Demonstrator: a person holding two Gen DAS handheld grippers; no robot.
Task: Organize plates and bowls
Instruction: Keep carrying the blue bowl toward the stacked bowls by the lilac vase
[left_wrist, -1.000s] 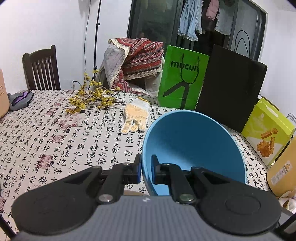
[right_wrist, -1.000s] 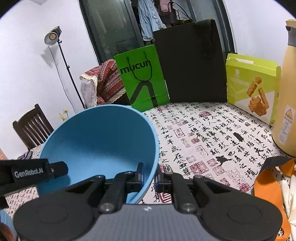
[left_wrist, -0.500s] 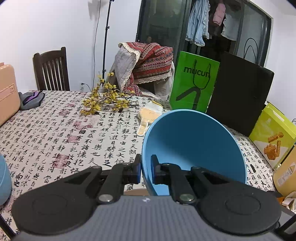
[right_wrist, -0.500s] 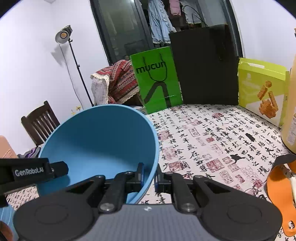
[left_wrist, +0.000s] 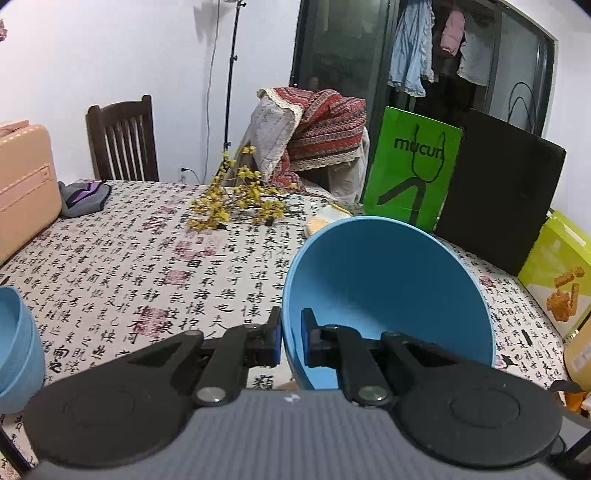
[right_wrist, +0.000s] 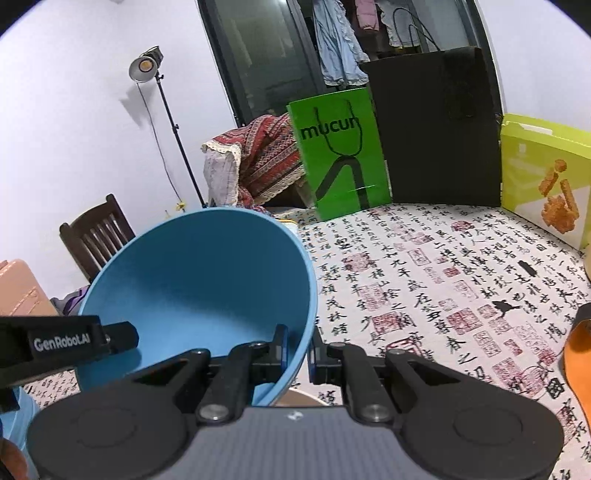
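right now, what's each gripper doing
left gripper: shut on the blue bowl rim
right gripper: shut on the same bowl's opposite rim

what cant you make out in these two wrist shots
- Left wrist view: the held blue bowl hides most of the yellow-and-white thing behind it.
- Left wrist view: the second blue bowl is cut off by the left edge.
- Right wrist view: the orange thing is cut by the right edge.

The blue bowl (left_wrist: 388, 295) hides the table (left_wrist: 129, 266) beyond the left gripper (left_wrist: 290, 338) and most of a pale glove (left_wrist: 325, 221). Left of this claw, a second blue bowl (left_wrist: 16, 350) is cut by the picture's edge.
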